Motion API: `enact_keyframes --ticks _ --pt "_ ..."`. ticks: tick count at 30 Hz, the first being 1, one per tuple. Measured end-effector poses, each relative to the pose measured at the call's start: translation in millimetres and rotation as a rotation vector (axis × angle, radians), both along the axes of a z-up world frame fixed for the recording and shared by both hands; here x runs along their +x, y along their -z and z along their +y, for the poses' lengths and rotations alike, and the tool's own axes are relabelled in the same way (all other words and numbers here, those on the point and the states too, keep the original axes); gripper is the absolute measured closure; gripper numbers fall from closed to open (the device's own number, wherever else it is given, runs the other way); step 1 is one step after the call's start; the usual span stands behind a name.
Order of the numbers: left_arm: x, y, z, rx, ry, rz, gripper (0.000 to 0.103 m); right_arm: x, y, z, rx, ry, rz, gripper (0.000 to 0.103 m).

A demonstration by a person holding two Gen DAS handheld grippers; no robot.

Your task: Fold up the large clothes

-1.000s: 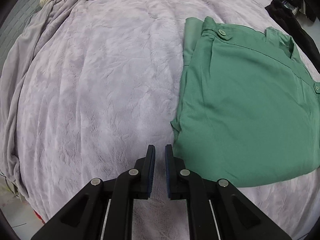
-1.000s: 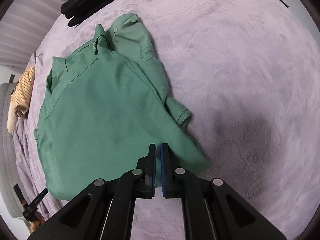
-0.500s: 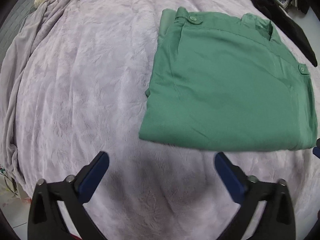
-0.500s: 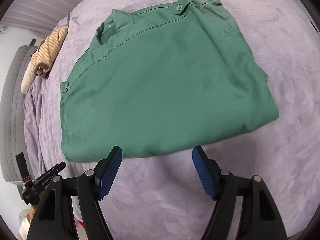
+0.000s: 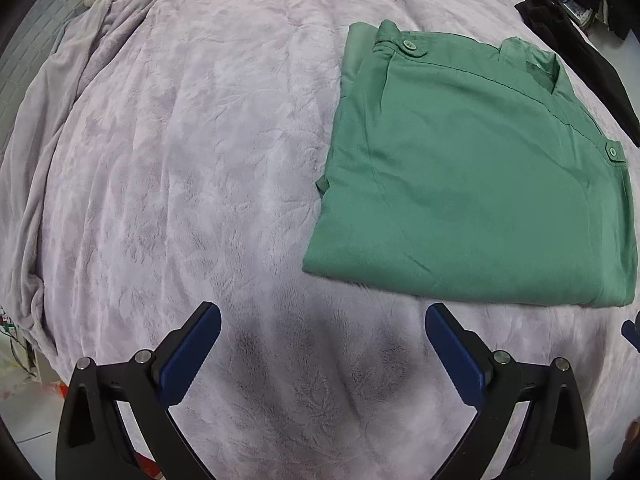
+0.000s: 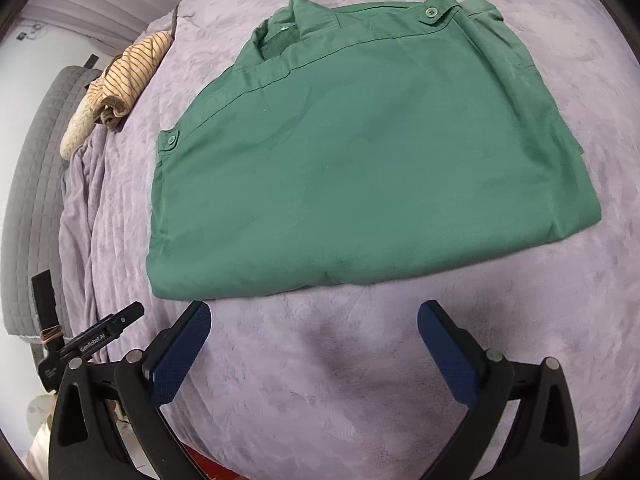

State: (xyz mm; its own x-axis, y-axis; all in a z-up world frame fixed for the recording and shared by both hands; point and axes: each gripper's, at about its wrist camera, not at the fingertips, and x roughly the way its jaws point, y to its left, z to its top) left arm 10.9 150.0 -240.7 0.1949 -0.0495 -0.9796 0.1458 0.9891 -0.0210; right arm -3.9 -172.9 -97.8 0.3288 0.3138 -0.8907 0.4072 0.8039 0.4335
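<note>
Left gripper (image 5: 322, 328): black plastic arms with blue ribbed pads, spread wide, holding nothing and touching nothing; it hangs over bare blanket just short of the shirt's near edge. Right gripper (image 6: 314, 326): same build, likewise spread wide and empty, its left pad (image 6: 182, 354) close to the shirt's near left corner but apart from it.

Green shirt (image 6: 360, 160): smooth woven cloth, folded into a flat, roughly rectangular packet, collar at the far side, a buttoned shoulder tab at each far corner. A few shallow creases cross the top layer; folded layers show along the side edges. It lies on the bed, directly ahead of the right gripper and to the right of the left one.

Blanket (image 5: 180, 160): pale lilac plush with an embossed leaf-like pattern, covering the whole bed and bunched in folds at the left edge.

Striped garment (image 6: 128, 68): tan with dark thin stripes, crumpled at the far left of the bed, well apart from the shirt. Dark clothing (image 5: 580, 48) lies beyond the shirt's far right corner.
</note>
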Motion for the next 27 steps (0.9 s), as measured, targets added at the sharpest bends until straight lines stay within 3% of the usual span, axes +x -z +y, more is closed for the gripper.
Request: enact_keyframes --ticks 10,27 --pt "-6 -3 -1 0.004 0.033 -0.015 0.001 -4 26 18 0.126 0.019 0.12 0.0" --pt "-2 13 5 -0.005 0.072 0.019 0.001 -12 63 64 0.338 0.03 0.169 0.0"
